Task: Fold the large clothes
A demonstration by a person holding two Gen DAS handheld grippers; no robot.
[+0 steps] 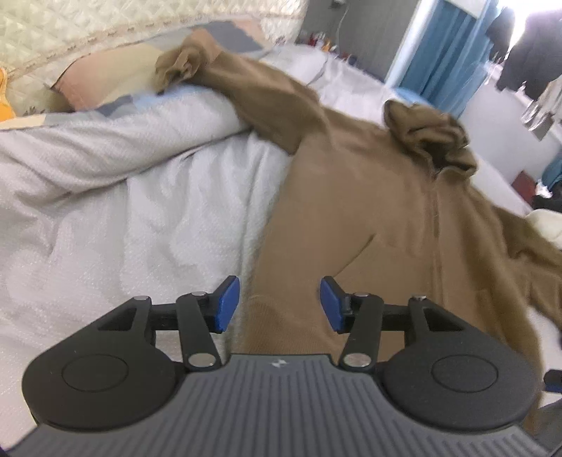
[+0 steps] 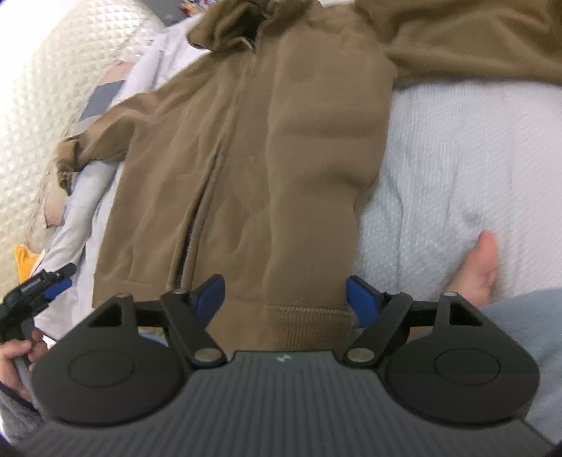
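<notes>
A large tan-brown zip hoodie (image 1: 354,197) lies spread on a pale bed; it also shows in the right wrist view (image 2: 246,168). One sleeve (image 1: 253,84) reaches up over a bolster to its bunched cuff (image 1: 179,66). The hood (image 1: 428,137) is bunched at the top. My left gripper (image 1: 280,305) is open, hovering over the hem's left corner. My right gripper (image 2: 284,298) is open over the ribbed hem (image 2: 309,320), where the right side panel (image 2: 316,147) lies folded over the body. The left gripper (image 2: 42,284) shows at the right wrist view's left edge.
The bed has a pale textured cover (image 1: 105,228) and a patterned pillow (image 1: 116,77) against a quilted headboard (image 1: 70,28). A bare foot (image 2: 481,267) rests on the cover to the right. Blue curtains (image 1: 446,59) and hanging dark clothes (image 1: 534,52) stand beyond the bed.
</notes>
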